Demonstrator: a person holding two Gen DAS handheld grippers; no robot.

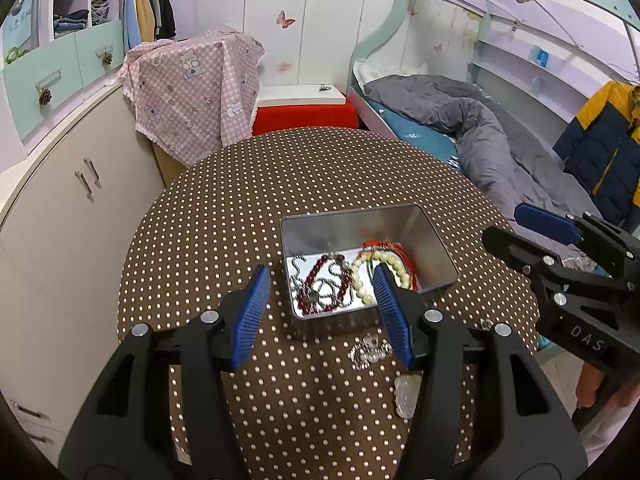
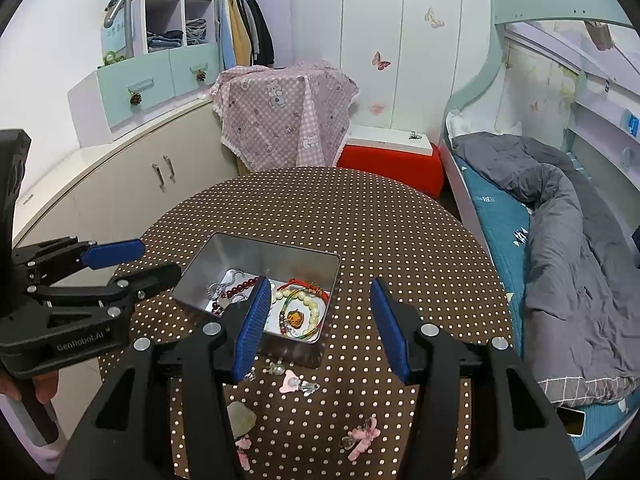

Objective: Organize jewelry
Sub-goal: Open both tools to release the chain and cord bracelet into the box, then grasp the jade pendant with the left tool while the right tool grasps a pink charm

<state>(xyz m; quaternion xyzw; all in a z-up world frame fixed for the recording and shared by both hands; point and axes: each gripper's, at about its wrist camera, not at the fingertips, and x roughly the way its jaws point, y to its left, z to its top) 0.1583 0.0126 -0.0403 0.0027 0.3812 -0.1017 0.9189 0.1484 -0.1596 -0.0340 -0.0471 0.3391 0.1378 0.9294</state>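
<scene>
An open metal tin (image 1: 432,240) (image 2: 276,250) sits on the round polka-dot table (image 1: 320,168) (image 2: 400,220). It holds a dark red bead bracelet (image 1: 316,272), a pale bead bracelet (image 1: 360,276) (image 2: 308,304), silver chains and red cords. My left gripper (image 1: 320,308) is open and empty, hovering over the tin's near edge. My right gripper (image 2: 316,324) is open and empty, just right of the tin. Loose pieces lie in front of the tin: a pearl-and-silver cluster (image 1: 370,352), a pale stone pendant (image 1: 406,396) (image 2: 240,418) and pink charms (image 2: 292,382) (image 2: 362,438).
A cream cabinet (image 1: 80,200) stands left of the table. A box draped in pink bear cloth (image 1: 192,92) and a red stool with a white top (image 1: 304,114) stand behind. A bed with a grey duvet (image 1: 480,132) lies to the right.
</scene>
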